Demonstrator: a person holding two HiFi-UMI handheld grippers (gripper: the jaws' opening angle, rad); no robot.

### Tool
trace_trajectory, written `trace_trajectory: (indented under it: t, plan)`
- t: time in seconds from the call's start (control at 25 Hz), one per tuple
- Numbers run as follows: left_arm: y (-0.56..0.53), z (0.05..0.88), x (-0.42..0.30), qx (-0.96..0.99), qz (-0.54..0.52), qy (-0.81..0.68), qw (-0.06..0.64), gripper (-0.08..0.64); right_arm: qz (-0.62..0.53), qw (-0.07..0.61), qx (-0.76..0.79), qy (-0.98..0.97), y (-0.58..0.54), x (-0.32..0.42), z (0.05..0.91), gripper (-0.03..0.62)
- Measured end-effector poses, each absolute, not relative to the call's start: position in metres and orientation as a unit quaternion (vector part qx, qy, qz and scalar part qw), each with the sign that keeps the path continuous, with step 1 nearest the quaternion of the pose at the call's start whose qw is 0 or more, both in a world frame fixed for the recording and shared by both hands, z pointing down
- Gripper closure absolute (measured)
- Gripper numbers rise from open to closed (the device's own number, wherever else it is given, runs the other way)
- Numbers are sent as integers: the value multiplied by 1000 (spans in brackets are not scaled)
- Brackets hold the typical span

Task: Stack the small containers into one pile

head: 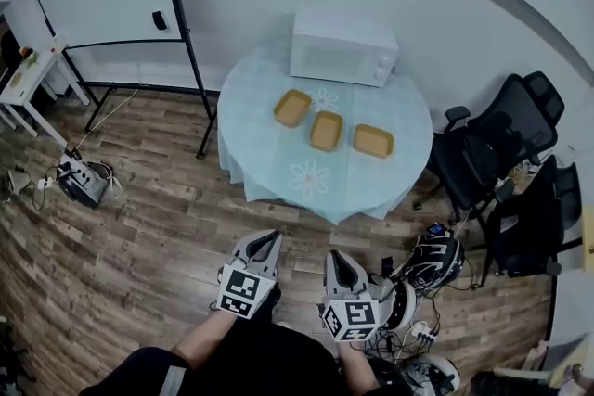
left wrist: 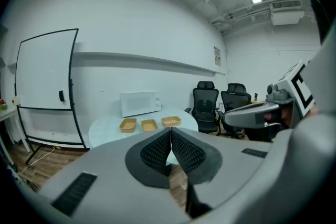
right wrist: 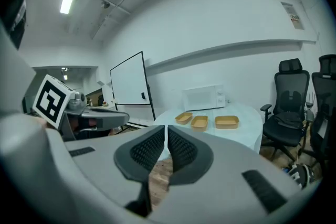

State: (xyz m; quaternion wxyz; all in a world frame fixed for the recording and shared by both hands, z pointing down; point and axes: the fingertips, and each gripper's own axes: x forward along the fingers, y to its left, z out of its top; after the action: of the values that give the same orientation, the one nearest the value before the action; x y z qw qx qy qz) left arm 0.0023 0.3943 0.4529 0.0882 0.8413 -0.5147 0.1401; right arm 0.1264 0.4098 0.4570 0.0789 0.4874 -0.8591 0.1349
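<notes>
Both tongs closed and empty: left gripper (head: 263, 248), right gripper (head: 340, 268). 3 containers (head: 326, 131) separate on the table (head: 278, 167).

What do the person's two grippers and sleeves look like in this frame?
The left gripper and the right gripper are alike: pale grey moulded shells that taper to two jaws, lined inside with black ribbed pads. Each carries a white cube printed with black square markers. The person wears dark sleeves, pushed up above the wrists.
</notes>
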Motion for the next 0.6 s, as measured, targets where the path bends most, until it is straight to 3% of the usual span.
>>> trace_trajectory:
  t: [0.6]
  plan:
    - [240,459,-59,863,124,-478,108,546,127,102,504,-848,260,63,456,565]
